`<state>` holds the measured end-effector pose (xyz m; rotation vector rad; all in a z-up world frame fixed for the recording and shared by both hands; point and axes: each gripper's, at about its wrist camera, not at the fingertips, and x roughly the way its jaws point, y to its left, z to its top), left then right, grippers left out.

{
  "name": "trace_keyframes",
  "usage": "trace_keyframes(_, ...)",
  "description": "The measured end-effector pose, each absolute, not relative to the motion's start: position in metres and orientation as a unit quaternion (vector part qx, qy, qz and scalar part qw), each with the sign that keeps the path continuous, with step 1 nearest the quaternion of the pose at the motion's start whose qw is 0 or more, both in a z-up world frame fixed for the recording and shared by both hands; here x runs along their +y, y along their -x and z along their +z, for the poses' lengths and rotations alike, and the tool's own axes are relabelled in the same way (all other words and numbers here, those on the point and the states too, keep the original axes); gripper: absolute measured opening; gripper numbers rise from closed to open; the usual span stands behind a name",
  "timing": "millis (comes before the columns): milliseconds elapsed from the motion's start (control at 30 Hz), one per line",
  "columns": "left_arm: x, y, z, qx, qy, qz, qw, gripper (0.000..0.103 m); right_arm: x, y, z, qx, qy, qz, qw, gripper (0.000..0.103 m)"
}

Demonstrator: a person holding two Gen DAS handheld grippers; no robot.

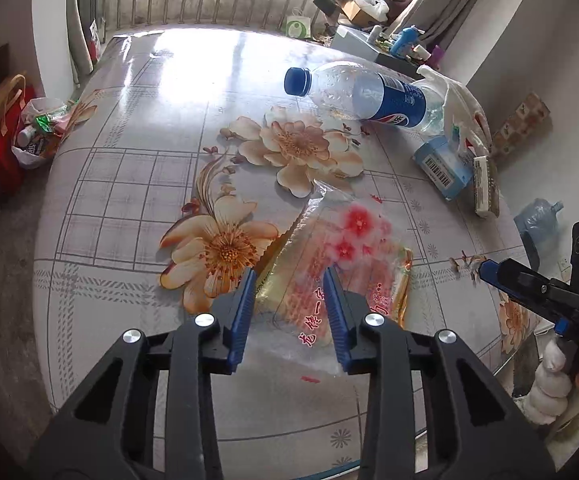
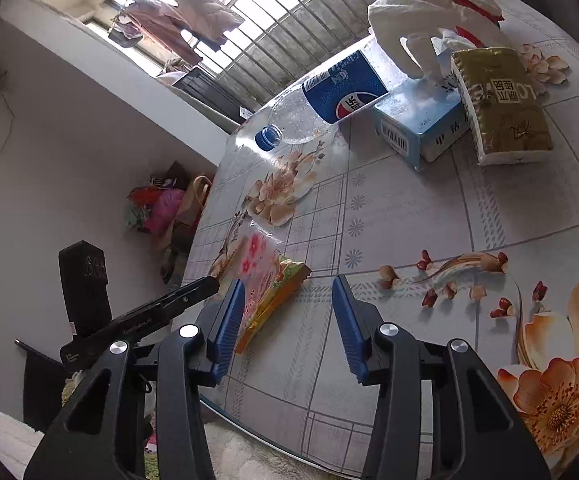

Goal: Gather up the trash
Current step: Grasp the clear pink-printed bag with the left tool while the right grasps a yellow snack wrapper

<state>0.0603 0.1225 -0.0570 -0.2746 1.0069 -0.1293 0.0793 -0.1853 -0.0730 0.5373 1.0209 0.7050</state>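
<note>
Our left tongs (image 1: 289,276) hang spread over the flat clear plastic wrapper with pink flowers and a yellow edge (image 1: 329,264), pinching nothing; our right tongs (image 2: 289,284) gape too, just beside it over the flowered table (image 2: 469,200). We judge the wrapper light, limp and slippery: best nipped at a lifted edge. Beyond lies the empty blue-labelled cola bottle (image 1: 369,96), light and prone to roll.
</note>
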Motion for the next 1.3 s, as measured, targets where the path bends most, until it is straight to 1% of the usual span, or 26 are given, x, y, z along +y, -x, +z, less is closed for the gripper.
trace_keyframes(67,0.124,-0.064,-0.064,0.491,0.136,-0.059,0.858,0.026,-0.175,-0.088,-0.086,0.497,-0.260,0.330,0.759,0.037)
trace_keyframes(100,0.126,-0.064,-0.066,0.492,0.139,-0.058,0.858,0.023,-0.171,-0.091,-0.092,0.505,-0.267,0.333,0.750,0.036)
trace_keyframes(300,0.130,-0.063,-0.069,0.485,0.143,-0.064,0.860,0.015,-0.153,-0.104,-0.102,0.521,-0.289,0.349,0.723,0.035)
trace_keyframes(400,0.133,-0.063,-0.069,0.483,0.151,-0.068,0.860,0.013,-0.143,-0.108,-0.106,0.528,-0.292,0.354,0.715,0.035)
trace_keyframes(533,0.137,-0.061,-0.070,0.480,0.160,-0.074,0.859,0.012,-0.132,-0.114,-0.107,0.527,-0.281,0.362,0.716,0.033)
trace_keyframes(633,0.138,-0.061,-0.071,0.478,0.163,-0.078,0.860,0.012,-0.130,-0.113,-0.104,0.529,-0.279,0.359,0.716,0.025)
trace_keyframes(667,0.138,-0.062,-0.071,0.478,0.165,-0.079,0.859,0.012,-0.134,-0.112,-0.105,0.530,-0.283,0.357,0.715,0.020)
trace_keyframes(800,0.137,-0.061,-0.072,0.479,0.171,-0.095,0.856,0.011,-0.142,-0.115,-0.108,0.528,-0.301,0.352,0.712,0.013)
trace_keyframes(933,0.121,-0.062,-0.075,0.488,0.183,-0.134,0.843,0.011,-0.165,-0.110,-0.105,0.517,-0.310,0.344,0.720,0.010)
trace_keyframes(1100,0.078,-0.062,-0.079,0.501,0.181,-0.219,0.817,0.011,-0.214,-0.093,-0.093,0.498,-0.306,0.309,0.751,0.009)
trace_keyframes(1300,0.038,-0.060,-0.070,0.493,0.149,-0.297,0.804,0.012,-0.263,-0.066,-0.074,0.479,-0.255,0.245,0.803,0.008)
